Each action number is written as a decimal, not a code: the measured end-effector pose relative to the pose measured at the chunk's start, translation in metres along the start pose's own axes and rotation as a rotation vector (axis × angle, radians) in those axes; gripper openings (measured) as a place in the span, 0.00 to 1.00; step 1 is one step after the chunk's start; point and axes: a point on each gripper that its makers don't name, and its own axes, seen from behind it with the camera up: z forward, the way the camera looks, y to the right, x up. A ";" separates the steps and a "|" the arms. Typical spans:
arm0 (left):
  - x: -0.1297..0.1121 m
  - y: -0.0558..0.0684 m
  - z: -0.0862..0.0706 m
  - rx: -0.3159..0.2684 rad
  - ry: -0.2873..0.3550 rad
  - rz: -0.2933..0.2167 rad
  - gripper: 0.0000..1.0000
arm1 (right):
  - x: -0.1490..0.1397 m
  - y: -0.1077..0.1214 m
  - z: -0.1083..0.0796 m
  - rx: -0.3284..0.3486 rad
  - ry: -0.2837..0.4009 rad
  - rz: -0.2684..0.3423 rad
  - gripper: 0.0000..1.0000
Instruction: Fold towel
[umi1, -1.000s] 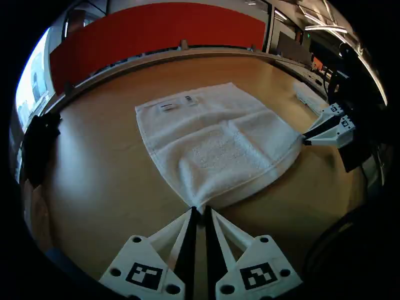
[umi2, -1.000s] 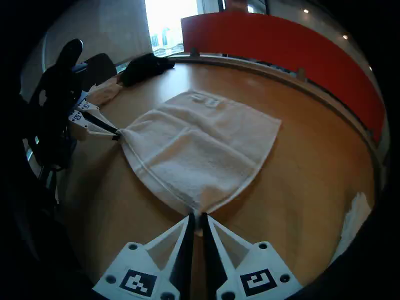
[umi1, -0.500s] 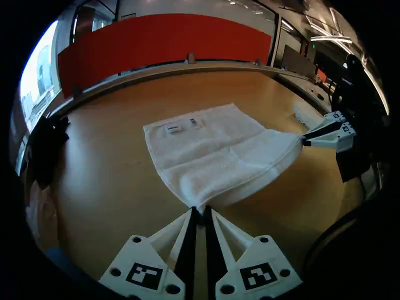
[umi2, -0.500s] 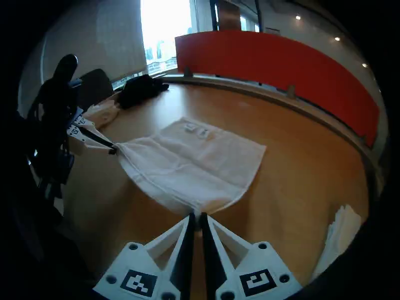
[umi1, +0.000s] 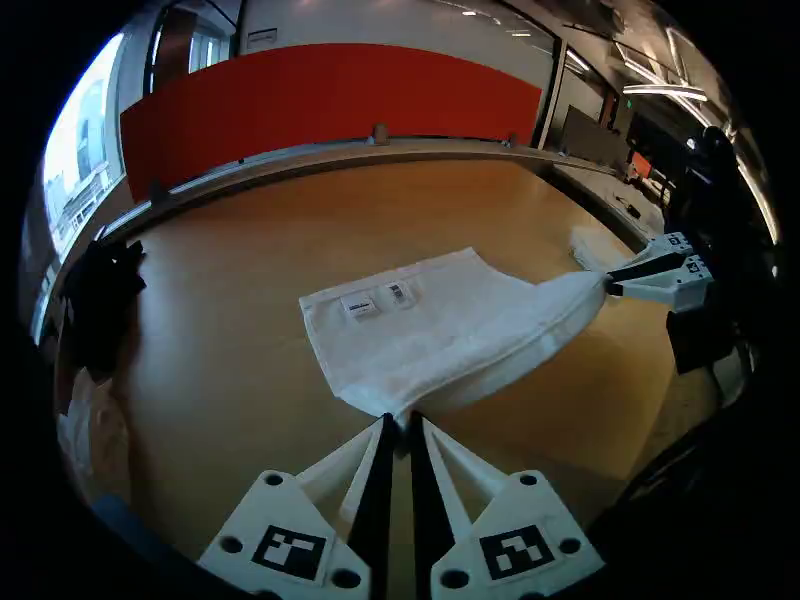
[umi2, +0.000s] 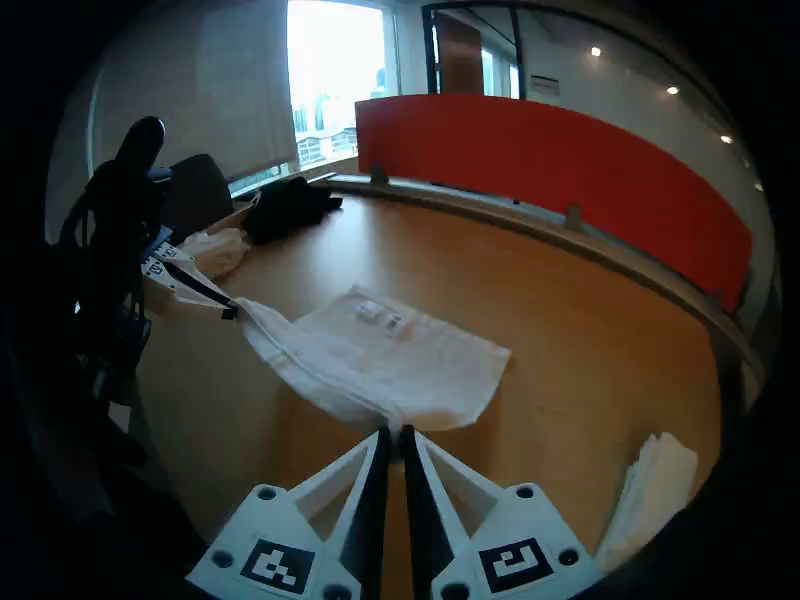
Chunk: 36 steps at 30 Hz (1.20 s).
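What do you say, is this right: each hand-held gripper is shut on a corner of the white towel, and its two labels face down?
No. The two labels face up, on the part of the towel lying on the table, as the left gripper view shows. The rest holds: the left hand-held gripper and the right hand-held gripper are each shut on a corner.

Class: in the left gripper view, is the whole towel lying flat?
No, the left gripper and right gripper hold one towel edge above the table.
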 end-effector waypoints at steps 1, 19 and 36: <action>0.001 0.002 -0.002 -0.004 -0.003 -0.003 0.11 | 0.002 -0.001 -0.003 -0.001 0.005 0.003 0.10; 0.001 0.023 -0.032 -0.042 -0.031 -0.044 0.11 | 0.017 -0.011 -0.036 0.001 0.019 0.013 0.10; 0.001 0.026 -0.025 -0.041 -0.033 -0.091 0.11 | 0.013 -0.005 -0.025 0.004 -0.006 -0.001 0.10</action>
